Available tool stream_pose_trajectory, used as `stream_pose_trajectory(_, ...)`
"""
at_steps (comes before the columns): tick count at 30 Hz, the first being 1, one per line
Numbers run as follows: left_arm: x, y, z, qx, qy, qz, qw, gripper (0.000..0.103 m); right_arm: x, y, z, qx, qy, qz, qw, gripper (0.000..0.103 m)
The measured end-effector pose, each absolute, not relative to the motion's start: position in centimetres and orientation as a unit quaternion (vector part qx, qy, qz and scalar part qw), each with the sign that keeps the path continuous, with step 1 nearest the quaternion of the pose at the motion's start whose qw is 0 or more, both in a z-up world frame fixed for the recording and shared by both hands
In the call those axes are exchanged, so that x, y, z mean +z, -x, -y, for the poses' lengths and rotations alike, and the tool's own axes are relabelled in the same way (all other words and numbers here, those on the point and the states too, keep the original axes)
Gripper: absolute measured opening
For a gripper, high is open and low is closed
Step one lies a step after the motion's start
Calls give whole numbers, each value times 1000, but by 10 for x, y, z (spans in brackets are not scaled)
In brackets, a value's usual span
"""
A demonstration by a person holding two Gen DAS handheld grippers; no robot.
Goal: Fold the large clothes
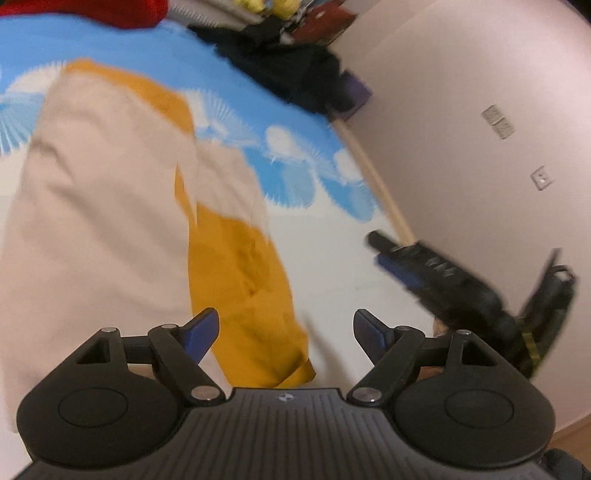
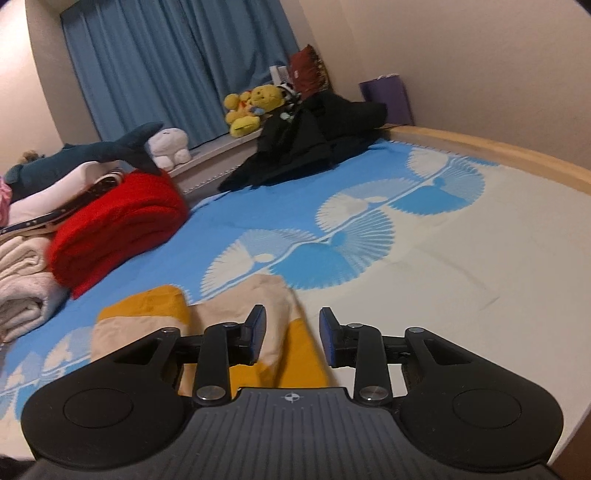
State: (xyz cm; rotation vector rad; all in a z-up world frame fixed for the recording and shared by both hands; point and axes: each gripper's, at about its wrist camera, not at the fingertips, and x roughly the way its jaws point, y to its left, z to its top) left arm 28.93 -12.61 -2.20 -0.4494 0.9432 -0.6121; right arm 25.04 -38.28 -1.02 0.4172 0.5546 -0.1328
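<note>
1. We see the beige-and-mustard garment (image 1: 110, 221) lying lengthwise on the bed (image 1: 332, 258), its near end cut off.
2. Left tool (image 1: 286, 332) gapes wide, empty.
3. Right tool (image 2: 291, 332) part-open over cloth; grip unclear.

My left claw (image 1: 286, 330) hangs above the bed with its blue-padded fingers (image 1: 201, 334) spread wide and nothing between them. Below and ahead lies the garment (image 1: 110, 221), cream cloth with mustard-yellow parts, spread on the blue-and-white bedspread (image 1: 295, 162); a yellow cuff ends just beside my left finger. To the right my other claw (image 1: 424, 269) shows as a dark blur over the white part of the bedspread. Farther off I see a black heap of clothes (image 1: 288, 66), something red (image 1: 92, 11) at the top edge, the bed's wooden rail (image 1: 373, 173) and a pale wall (image 1: 480, 92).
</note>
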Motion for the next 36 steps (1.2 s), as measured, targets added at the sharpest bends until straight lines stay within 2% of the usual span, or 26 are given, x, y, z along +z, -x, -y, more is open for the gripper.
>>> stream_pose_trajectory(7, 14, -281, 84, -202, 159, -382, 888, 84, -13, -259, 360, -25, -213, -287, 934, 39)
stream_pose_trajectory(12, 37, -293, 48, -156, 66, -365, 915, 84, -19, -267, 348, 10, -219, -312, 925, 45)
stream_pose_trajectory(15, 27, -297, 20, -128, 36, -371, 919, 83, -23, -273, 343, 27, -221, -326, 919, 53)
stream_pose_trajectory(17, 7, -298, 4, -115, 55, -384, 914, 82, -29, -279, 341, 35, -223, -346, 911, 54)
stream_pose_trajectory(19, -5, -296, -12, -99, 74, -424, 897, 74, -36, -286, 339, 41, -228, -367, 901, 55)
stream_pose_trajectory(22, -5, -295, -13, -98, 80, -412, 902, 76, -50, -299, 334, 75, -249, -409, 875, 60)
stream_pose_trajectory(26, -20, -301, -4, -88, 55, -428, 898, 76, -71, -313, 309, 92, -209, -477, 849, 60)
stream_pose_trajectory(28, -23, -302, -1, -84, 48, -427, 899, 77, -77, -316, 297, 88, -170, -495, 848, 57)
stream_pose_trajectory(29, -22, -297, -1, -83, 45, -427, 899, 78, -78, -315, 294, 88, -159, -495, 850, 51)
stream_pose_trajectory(31, -23, -297, 2, -80, 40, -427, 900, 78, -77, -313, 293, 93, -160, -489, 853, 18)
stream_pose_trajectory(32, -23, -297, 3, -80, 39, -426, 900, 78, -76, -312, 293, 97, -162, -486, 853, 15)
stream_pose_trajectory(33, -23, -297, 4, -80, 38, -426, 900, 78, -75, -311, 293, 103, -163, -483, 854, 6)
stream_pose_trajectory(36, -22, -296, 5, -80, 38, -426, 901, 78, -65, -308, 294, 118, -157, -460, 866, 4)
